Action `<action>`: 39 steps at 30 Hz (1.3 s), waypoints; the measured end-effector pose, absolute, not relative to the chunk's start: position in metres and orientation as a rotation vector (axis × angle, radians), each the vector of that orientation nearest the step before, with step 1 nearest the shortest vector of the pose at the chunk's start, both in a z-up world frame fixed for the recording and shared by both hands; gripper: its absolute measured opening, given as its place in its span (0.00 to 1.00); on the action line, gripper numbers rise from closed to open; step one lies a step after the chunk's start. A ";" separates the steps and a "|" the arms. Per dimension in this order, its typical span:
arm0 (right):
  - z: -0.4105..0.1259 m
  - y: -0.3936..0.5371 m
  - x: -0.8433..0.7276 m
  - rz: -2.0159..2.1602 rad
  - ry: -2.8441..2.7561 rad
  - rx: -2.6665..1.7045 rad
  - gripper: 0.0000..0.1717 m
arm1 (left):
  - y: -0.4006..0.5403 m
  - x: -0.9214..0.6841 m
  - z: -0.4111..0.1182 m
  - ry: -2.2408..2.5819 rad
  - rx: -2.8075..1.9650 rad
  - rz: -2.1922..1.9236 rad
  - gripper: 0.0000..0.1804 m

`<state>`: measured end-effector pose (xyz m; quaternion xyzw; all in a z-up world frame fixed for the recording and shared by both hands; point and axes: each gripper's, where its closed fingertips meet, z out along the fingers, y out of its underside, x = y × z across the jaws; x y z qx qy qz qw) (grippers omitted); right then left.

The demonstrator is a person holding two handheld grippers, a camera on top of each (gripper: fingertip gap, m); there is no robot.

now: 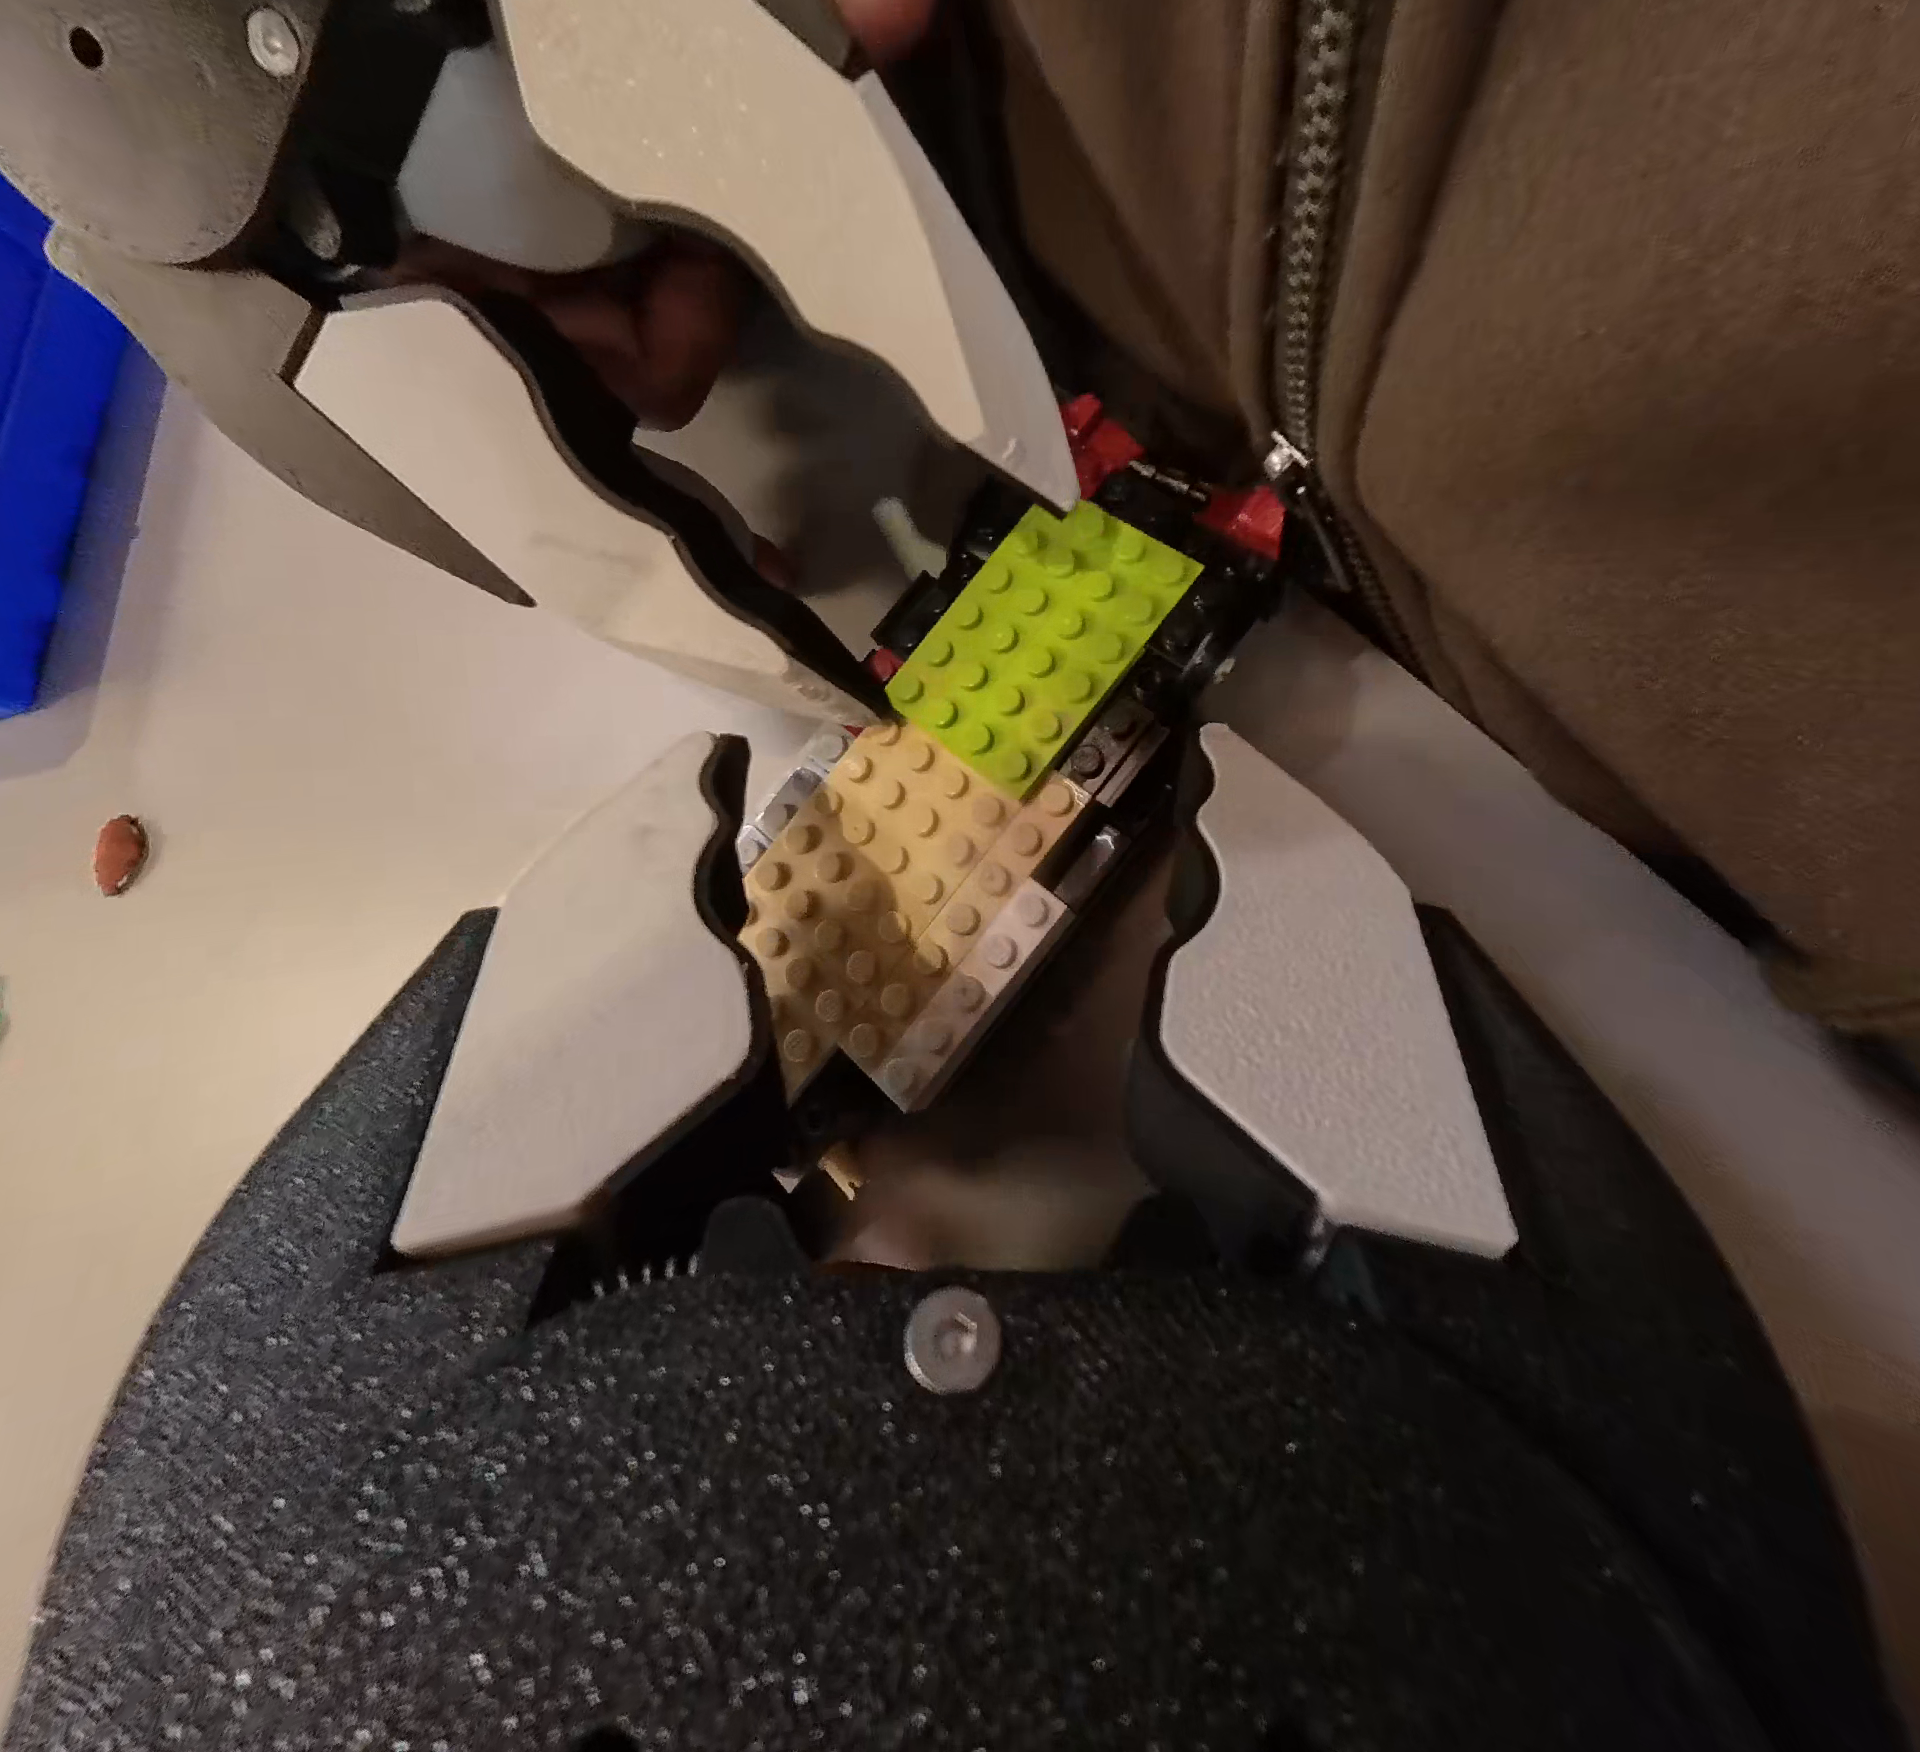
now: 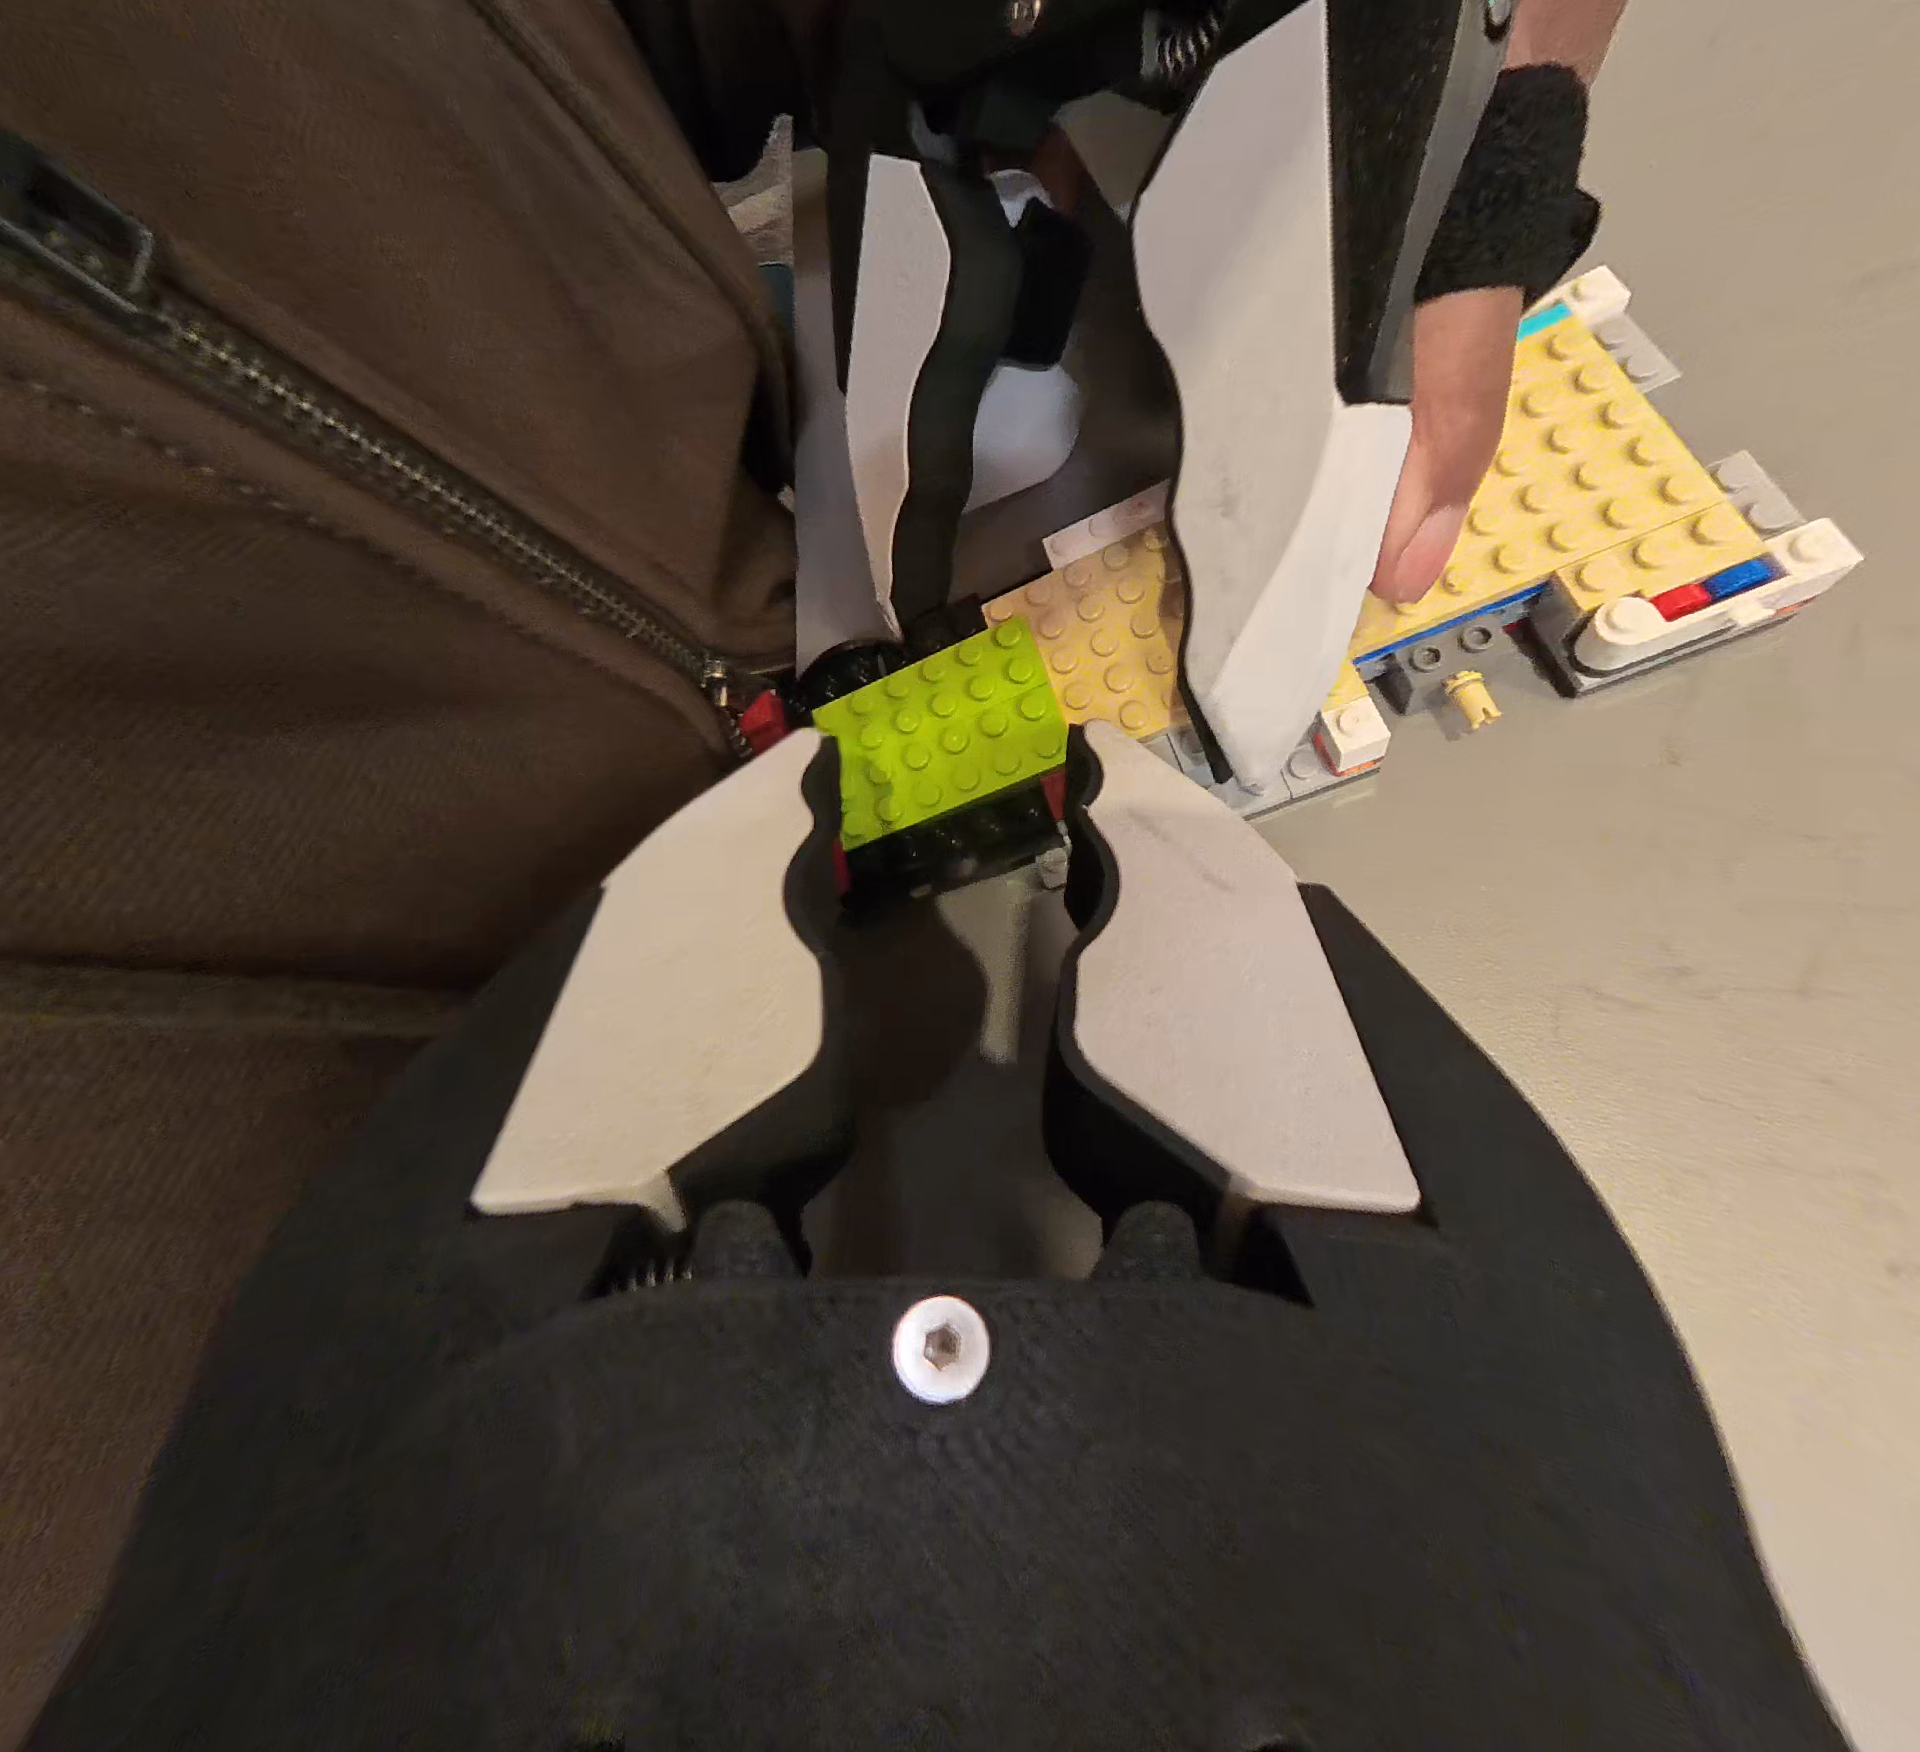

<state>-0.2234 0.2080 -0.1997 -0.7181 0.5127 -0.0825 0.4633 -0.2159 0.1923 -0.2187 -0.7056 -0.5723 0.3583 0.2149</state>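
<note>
A brick build lies on the pale table (image 1: pixel 312 767): a lime-green plate (image 1: pixel 1044 648) on black bricks with red bits, joined to tan plates (image 1: pixel 883 892). My right gripper (image 2: pixel 951 746) is shut on the lime-green plate and the black bricks under it (image 2: pixel 940 746), with a pad pressed on each side. It also shows in the left wrist view (image 1: pixel 961 601), with its tips at the lime plate's edges. My left gripper (image 1: pixel 966 746) is open around the tan plates. Its left finger (image 1: pixel 623 975) touches their edge, and its right finger (image 1: pixel 1320 975) stands apart.
A person's brown zipped jacket (image 1: pixel 1558 300) is close behind the build. The build runs on to the right with yellow plates (image 2: pixel 1600 455) and white corner bricks (image 2: pixel 1813 549). A hand (image 2: pixel 1455 455) rests on the yellow plates. A blue bin (image 1: pixel 52 476) stands at the left, and a small brown piece (image 1: pixel 123 853) lies near it. Both grippers' tips are close together, under 4 cm apart. Both grippers' tips are roughly 20 centimetres from the small brown piece (image 1: pixel 123 853).
</note>
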 end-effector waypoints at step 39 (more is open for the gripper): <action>-0.203 0.202 -0.219 -0.334 1.240 -1.825 0.28 | 0.194 -0.214 -0.218 -1.590 -1.942 1.017 0.43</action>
